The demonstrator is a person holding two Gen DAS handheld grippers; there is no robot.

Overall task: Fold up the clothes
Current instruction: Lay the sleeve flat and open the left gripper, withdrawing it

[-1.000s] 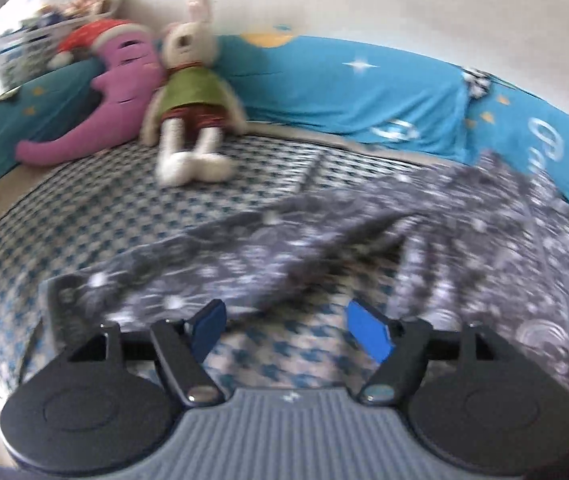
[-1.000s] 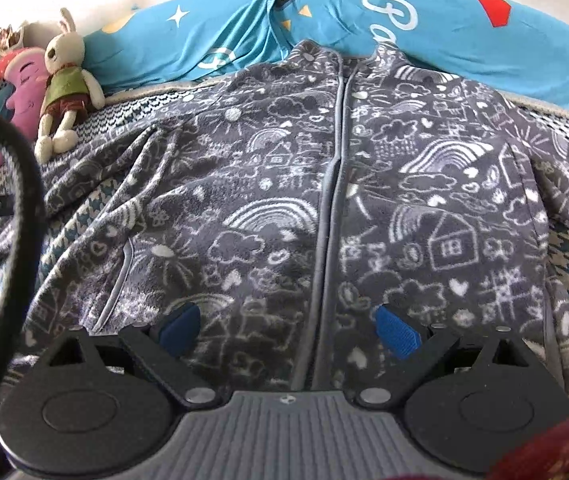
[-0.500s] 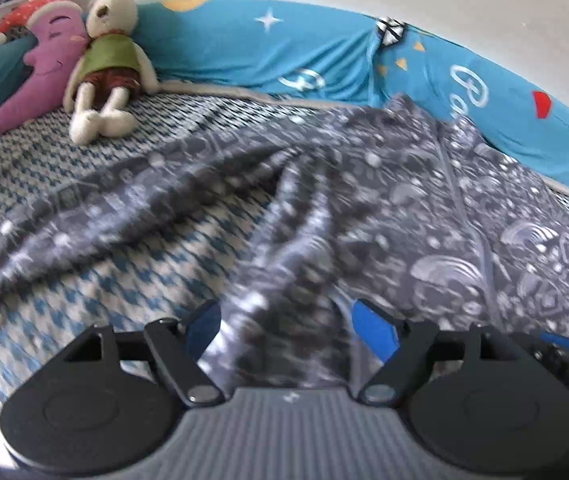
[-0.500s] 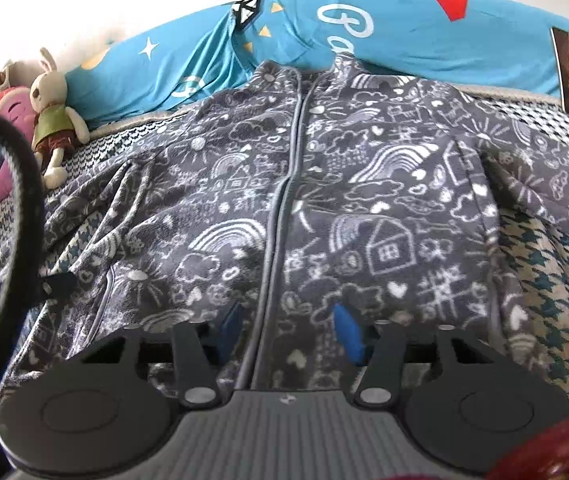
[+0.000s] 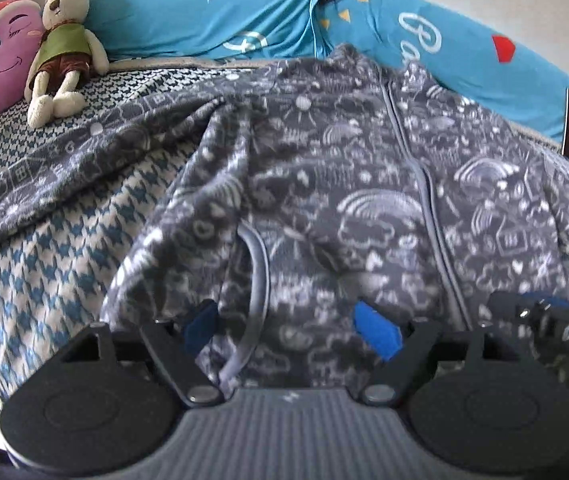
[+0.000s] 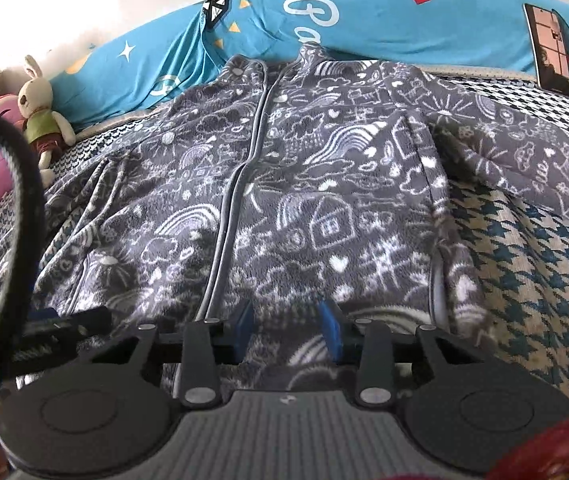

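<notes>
We've got the grey fleece jacket (image 6: 316,200) spread flat on the bed (image 6: 532,280), left tool (image 5: 290,326) wide over the hem, right tool (image 6: 286,326) half-closed there, and a shallow pinch could bunch the hem crooked.

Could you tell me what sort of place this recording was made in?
Most likely a bedroom: a houndstooth bed cover under the jacket, a plush rabbit, and blue bedding along the wall.

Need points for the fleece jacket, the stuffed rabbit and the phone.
fleece jacket (image 6: 332,232), right wrist view, house print right of the zipper.
stuffed rabbit (image 5: 64,44), left wrist view, green shirt.
phone (image 6: 549,50), right wrist view, middle of the screen.
</notes>
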